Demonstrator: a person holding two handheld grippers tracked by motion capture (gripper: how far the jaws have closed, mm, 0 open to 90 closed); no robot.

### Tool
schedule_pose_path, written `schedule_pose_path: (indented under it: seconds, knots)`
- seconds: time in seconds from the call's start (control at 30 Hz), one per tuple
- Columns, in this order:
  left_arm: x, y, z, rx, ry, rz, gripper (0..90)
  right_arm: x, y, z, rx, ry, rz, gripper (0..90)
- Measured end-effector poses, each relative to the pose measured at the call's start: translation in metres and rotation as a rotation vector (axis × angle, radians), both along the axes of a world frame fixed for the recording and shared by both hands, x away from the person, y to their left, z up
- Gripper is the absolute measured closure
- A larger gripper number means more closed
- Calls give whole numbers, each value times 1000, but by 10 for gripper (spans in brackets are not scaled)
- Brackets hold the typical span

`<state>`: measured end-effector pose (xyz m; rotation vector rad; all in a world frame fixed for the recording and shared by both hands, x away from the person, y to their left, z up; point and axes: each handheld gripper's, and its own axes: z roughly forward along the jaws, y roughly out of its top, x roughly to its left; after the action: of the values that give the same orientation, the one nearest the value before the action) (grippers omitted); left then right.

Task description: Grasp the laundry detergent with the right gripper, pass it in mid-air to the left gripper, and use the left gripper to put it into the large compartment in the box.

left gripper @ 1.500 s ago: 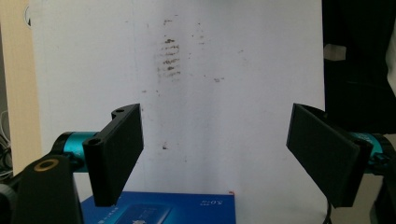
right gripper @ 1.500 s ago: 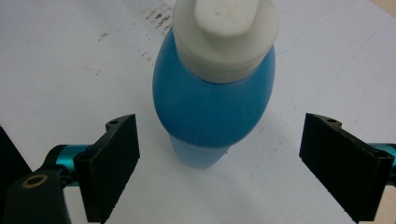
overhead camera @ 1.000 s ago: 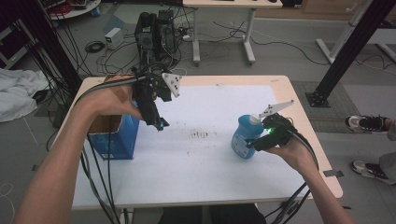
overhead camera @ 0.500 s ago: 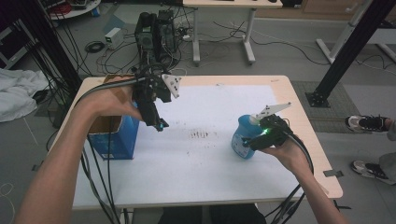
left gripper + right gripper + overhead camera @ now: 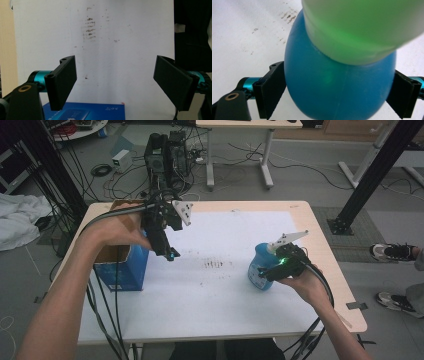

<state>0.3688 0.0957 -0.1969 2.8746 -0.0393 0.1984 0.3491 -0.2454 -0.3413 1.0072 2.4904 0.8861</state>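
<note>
From the high view I am seeing the table (image 5: 320, 220) under a white sheet (image 5: 235, 285), the blue box (image 5: 125, 267) at its left edge. My left gripper (image 5: 170, 254) is hovering beside the box, jaws apart, nothing between. My right gripper (image 5: 262, 274) has just been closing; its own view is showing both pads pressing the blue bottle (image 5: 337, 85) at the sheet's right side.

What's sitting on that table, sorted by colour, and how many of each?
Blue: 2, the spray bottle and the cardboard box
White: 1, the smudged sheet covering the table top
Total: 3
</note>
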Motion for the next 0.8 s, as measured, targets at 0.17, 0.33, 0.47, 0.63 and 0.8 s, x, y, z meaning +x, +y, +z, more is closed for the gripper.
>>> schedule_pose_path:
  seconds: [0.17,0.33,0.47,0.63,0.8]
  knots:
    - [0,1,0,4,-2,2,188,0,0,0,15,-6,3,175]
    - [0,1,-1,0,1,3,188,-1,0,0,16,-13,-4,190]
    - [1,1,-1,-4,2,4,188,0,-1,-2,21,-19,1,236]
    - [1,1,-2,-3,3,3,188,0,0,-5,17,-19,5,248]
    - [2,0,-3,-1,3,2,188,-1,0,-5,25,-27,8,263]
